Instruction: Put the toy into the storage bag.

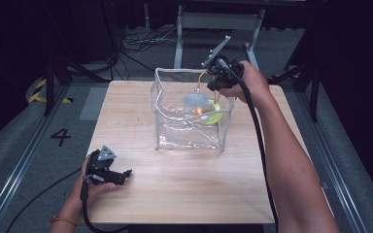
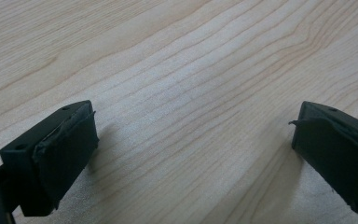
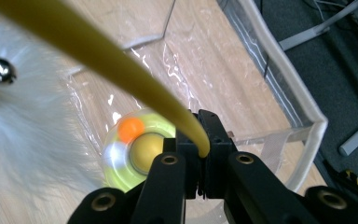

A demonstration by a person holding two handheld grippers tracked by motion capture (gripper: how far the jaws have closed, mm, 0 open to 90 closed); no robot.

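Resting idle on the wooden surface [image 1: 141, 194] with jaws wide, the left gripper [image 1: 124, 173] waits while the right gripper [image 1: 212, 77] pinches a yellow-stemmed feather toy [image 1: 194, 99], dangling inside the clear bag [image 1: 189, 141] above a green disc toy [image 1: 210, 115], not yet released

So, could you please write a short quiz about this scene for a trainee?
1. True or false: the left gripper grips the yellow stick.
2. What lies on the bottom of the clear bag? A) a green-yellow ring toy B) a spoon C) a book
3. Fill in: the yellow stick carries a white ___ tuft.

Key: 1. False; the right gripper holds it with jaws shut, and the left jaws stand open over the table. 2. A, the ring toy. 3. Feathery.
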